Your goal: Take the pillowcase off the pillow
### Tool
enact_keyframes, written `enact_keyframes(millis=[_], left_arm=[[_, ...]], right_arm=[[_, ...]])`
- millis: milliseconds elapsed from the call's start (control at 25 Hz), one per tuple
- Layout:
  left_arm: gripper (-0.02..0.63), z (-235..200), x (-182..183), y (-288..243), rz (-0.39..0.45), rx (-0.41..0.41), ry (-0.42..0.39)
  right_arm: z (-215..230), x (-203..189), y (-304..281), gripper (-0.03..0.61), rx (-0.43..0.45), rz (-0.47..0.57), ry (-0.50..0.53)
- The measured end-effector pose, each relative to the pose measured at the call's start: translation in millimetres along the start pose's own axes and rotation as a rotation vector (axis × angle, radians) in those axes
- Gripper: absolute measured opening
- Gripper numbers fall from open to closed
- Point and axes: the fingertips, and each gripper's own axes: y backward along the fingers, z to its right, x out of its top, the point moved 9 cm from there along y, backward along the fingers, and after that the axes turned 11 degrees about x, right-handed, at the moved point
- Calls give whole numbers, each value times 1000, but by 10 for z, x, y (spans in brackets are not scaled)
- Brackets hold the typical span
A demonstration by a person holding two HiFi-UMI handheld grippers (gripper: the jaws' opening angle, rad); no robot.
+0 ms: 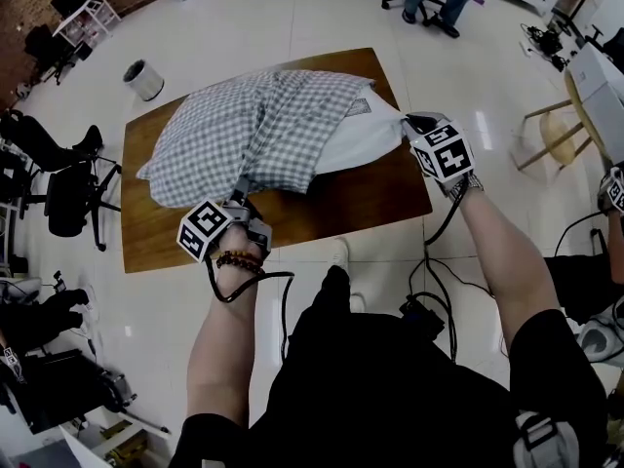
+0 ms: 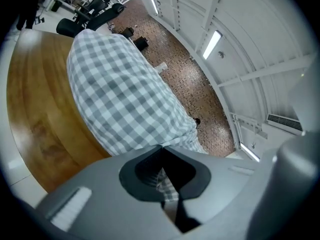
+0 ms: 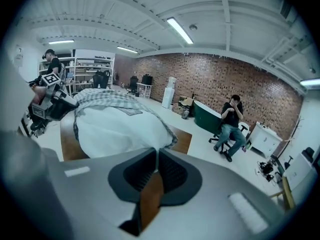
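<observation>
The left tongs point(image 2: 161, 146) are closed on a fold of the checked pillowcase point(image 2: 120, 94), nipped at its near edge where the cloth hangs toward the person. The right tongs point(image 3: 156, 150) are closed too, pinching the bare end of the white pillow point(image 3: 115, 129), which is drawn out to a point at their tips.

In the head view, the left tongs point(image 1: 242, 201) sit at the near side of the heap and the right tongs point(image 1: 408, 123) at its right end. The pillowcase point(image 1: 263, 125) covers most of the pillow point(image 1: 356, 139), and the whole bundle lies on the brown wooden worktop point(image 1: 351, 203).

Both holds look like small pinches of soft cloth, so a hard pull apart could slip either one free. If the left pinch has caught pillow as well as case, the two would drag together and the case would bunch instead of sliding. A sideways tug might also haul the bundle over the worktop's right edge.

The pillow's long axis runs across the worktop from left to right, slightly diagonal. Its uncovered end and the case's mouth point right, and the closed end of the case points left.
</observation>
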Motion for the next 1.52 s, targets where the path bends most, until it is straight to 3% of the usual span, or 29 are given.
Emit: enact_keyframes(millis=[360, 600, 840, 1160, 1520], left_arm=[[5, -226, 41, 69, -5, 53, -34], [11, -211, -174, 166, -87, 94, -39], [123, 224, -358, 318, -98, 18, -97], [147, 663, -188, 579, -89, -62, -245], [161, 1276, 461, 556, -149, -124, -486]], right_arm=[[-90, -311, 98, 15, -3, -25, -41], [-334, -469, 86, 26, 47, -70, 62], [-327, -562, 275, 131, 107, -114, 133], [-360, -356, 546, 158, 110, -38, 68], [-436, 8, 481, 158, 64, -72, 34]])
